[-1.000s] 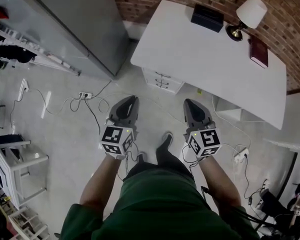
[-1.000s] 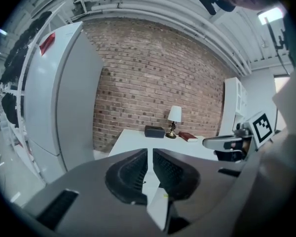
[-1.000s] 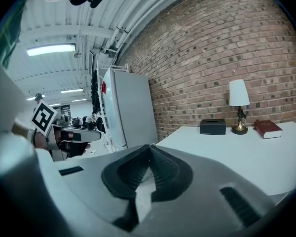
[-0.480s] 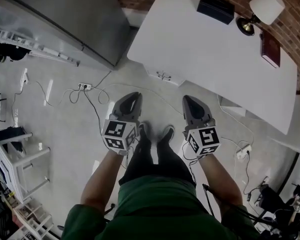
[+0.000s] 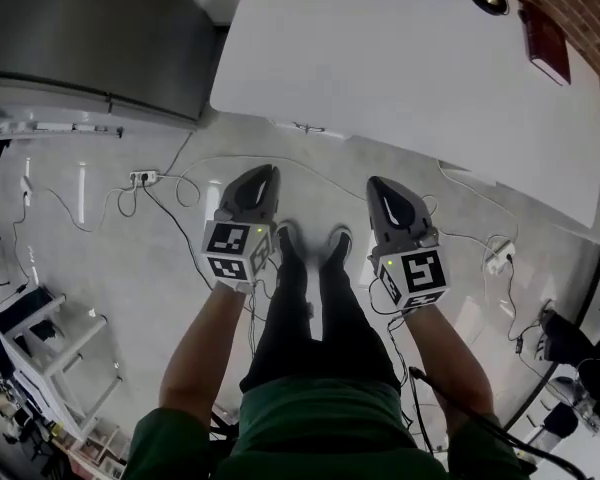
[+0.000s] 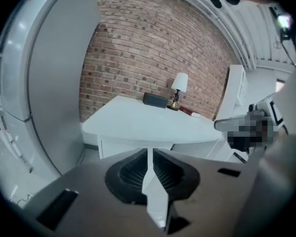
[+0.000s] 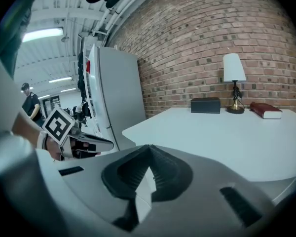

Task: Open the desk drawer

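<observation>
- White worktop (image 5: pixel 400 58) fills the far right of the room, backed against a brick wall (image 7: pixel 197 43).
- On its far edge stand a dark box (image 7: pixel 205 105), a small lamp (image 7: pixel 234 83) with a pale shade, and a red book (image 7: pixel 265 110), in a row from left to right.
- Under the worktop's near left part sits the drawer unit (image 6: pixel 119 146). From above only a sliver of a drawer handle (image 5: pixel 305 127) peeks out past the worktop's edge, and the drawer front looks closed.
- Left tongs (image 5: pixel 267 172) are held out over the floor, pointing at the desk and well short of it. Their jaws are drawn in to a thin slit with nothing between them.
- Right tongs (image 5: pixel 378 182) hang level with the left pair, just to the right of the person's shoes (image 5: pixel 338 243). Their tips meet, and they hold nothing.
- Neither pair touches the worktop or the drawer.
- A tall grey cabinet (image 5: pixel 90 38) stands to the far left of the desk.
- A power strip (image 5: pixel 142 177) and loose cables lie on the floor near it.
</observation>
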`<state>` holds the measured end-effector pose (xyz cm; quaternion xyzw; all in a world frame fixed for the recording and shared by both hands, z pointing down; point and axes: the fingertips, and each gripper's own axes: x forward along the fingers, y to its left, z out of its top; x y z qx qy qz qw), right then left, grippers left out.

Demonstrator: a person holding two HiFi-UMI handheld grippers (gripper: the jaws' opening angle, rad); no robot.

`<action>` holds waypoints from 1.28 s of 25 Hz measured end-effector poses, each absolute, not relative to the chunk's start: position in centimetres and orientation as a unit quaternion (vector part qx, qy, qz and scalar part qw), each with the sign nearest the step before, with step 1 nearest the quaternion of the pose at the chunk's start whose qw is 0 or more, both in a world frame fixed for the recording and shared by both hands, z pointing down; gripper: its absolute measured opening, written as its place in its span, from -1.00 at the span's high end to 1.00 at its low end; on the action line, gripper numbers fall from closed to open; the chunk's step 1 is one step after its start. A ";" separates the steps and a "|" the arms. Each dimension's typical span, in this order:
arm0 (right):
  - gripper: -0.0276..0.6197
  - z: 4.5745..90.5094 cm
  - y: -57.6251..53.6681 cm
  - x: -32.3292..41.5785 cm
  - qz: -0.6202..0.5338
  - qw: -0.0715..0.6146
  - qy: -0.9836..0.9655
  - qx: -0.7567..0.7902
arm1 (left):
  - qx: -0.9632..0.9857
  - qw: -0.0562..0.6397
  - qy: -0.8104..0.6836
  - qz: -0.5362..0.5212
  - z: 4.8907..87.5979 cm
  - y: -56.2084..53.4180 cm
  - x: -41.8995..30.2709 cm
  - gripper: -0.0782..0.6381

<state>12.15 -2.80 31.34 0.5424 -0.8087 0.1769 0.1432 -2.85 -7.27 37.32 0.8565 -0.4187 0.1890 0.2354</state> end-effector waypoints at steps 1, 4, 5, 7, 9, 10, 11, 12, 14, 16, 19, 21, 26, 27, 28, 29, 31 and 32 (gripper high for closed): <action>0.91 32.3 -2.8 12.2 0.182 0.145 -0.806 0.545 | 0.854 0.240 -0.419 0.196 38.7 -7.4 -3.0 0.70; 0.91 35.0 -2.7 12.4 0.198 0.143 -0.797 0.552 | 0.847 0.254 -0.415 0.215 42.8 -7.5 -3.2 0.70; 0.91 35.8 -2.6 12.5 0.202 0.141 -0.794 0.555 | 0.845 0.261 -0.412 0.218 44.1 -7.5 -3.2 0.70; 0.91 37.2 -2.7 12.6 0.207 0.136 -0.790 0.561 | 0.842 0.276 -0.410 0.218 46.7 -7.6 -3.1 0.70; 0.91 38.7 -3.0 12.3 0.209 0.132 -0.787 0.565 | 0.838 0.288 -0.411 0.215 49.2 -8.0 -3.3 0.70; 0.91 39.5 -3.1 12.2 0.210 0.131 -0.787 0.566 | 0.835 0.294 -0.413 0.213 50.3 -8.1 -3.4 0.70; 0.91 40.2 -3.1 12.0 0.211 0.132 -0.787 0.565 | 0.833 0.301 -0.413 0.210 51.4 -8.2 -3.4 0.70; 0.91 40.9 -3.0 11.8 0.211 0.133 -0.788 0.563 | 0.831 0.309 -0.413 0.207 52.4 -8.3 -3.2 0.70; 0.91 42.0 -3.0 11.3 0.211 0.135 -0.794 0.555 | 0.828 0.327 -0.408 0.201 54.3 -8.4 -2.8 0.70; 0.91 42.9 -3.1 10.4 0.209 0.138 -0.801 0.544 | 0.825 0.343 -0.403 0.195 56.2 -8.7 -2.5 0.70; 0.91 44.5 -2.8 9.0 0.207 0.142 -0.810 0.529 | 0.823 0.357 -0.398 0.193 59.4 -9.2 -2.5 0.69; 0.91 45.8 -2.3 8.3 0.209 0.145 -0.813 0.523 | 0.819 0.362 -0.399 0.199 61.6 -9.5 -2.6 0.69; 0.91 49.1 -1.2 8.0 0.226 0.153 -0.811 0.518 | 0.805 0.381 -0.412 0.193 65.1 -10.8 -3.0 0.69; 0.91 49.5 -0.9 8.0 0.229 0.153 -0.810 0.518 | 0.799 0.395 -0.413 0.186 65.8 -10.9 -3.1 0.67; 0.91 49.8 -0.6 8.0 0.230 0.153 -0.810 0.517 | 0.792 0.412 -0.414 0.176 66.4 -10.8 -3.2 0.64; 0.91 50.0 -0.4 8.0 0.232 0.154 -0.810 0.516 | 0.785 0.433 -0.413 0.163 67.0 -10.8 -3.1 0.63; 0.91 50.3 0.0 8.0 0.233 0.157 -0.811 0.513 | 0.769 0.475 -0.407 0.131 68.5 -10.8 -2.8 0.62; 0.91 50.6 0.1 8.0 0.234 0.158 -0.812 0.511 | 0.763 0.487 -0.409 0.118 69.0 -11.0 -2.8 0.62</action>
